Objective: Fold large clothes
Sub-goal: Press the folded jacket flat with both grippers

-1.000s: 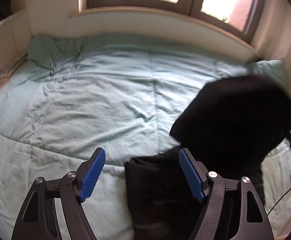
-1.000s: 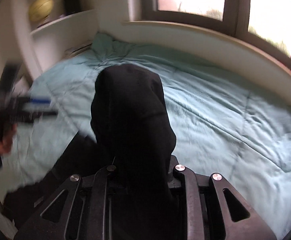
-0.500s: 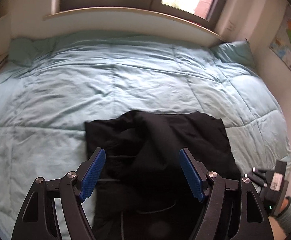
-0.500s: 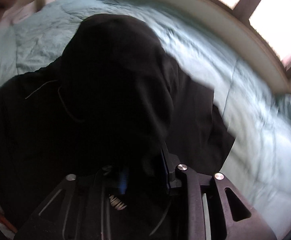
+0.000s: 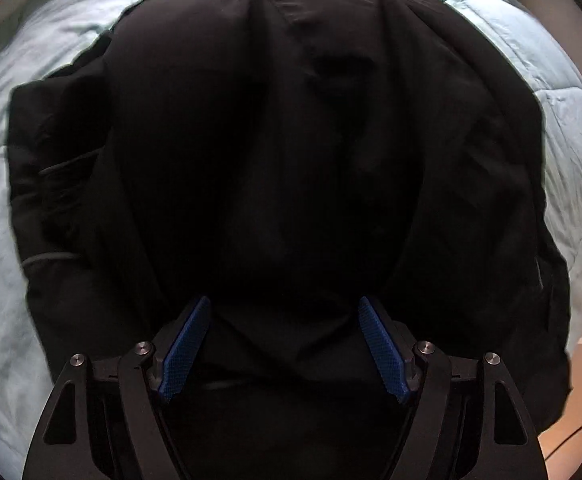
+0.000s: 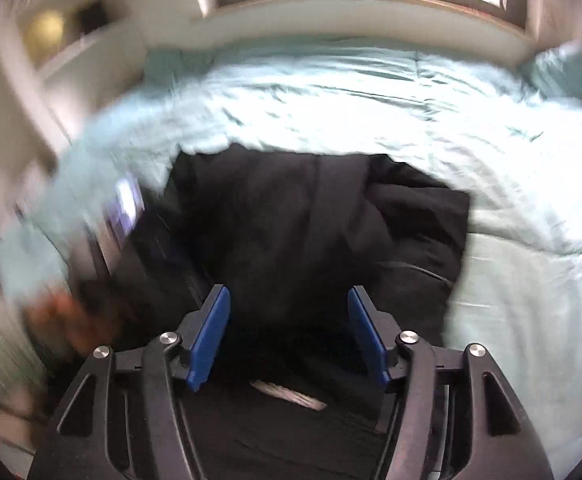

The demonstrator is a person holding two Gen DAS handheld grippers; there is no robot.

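Right gripper (image 6: pixel 289 334), jaws just opened, and left gripper (image 5: pixel 283 346), gaping, gripped nothing; black garment (image 5: pixel 275 152) lay part-folded near the bed's (image 6: pixel 371 112) front edge, tidying left.

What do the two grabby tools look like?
Both look alike. The left tool has two bright blue pads with a bumpy grid texture, set on black arms with cut-out holes and round silver bolts. The right tool has the same blue pads, black frame and silver bolts.
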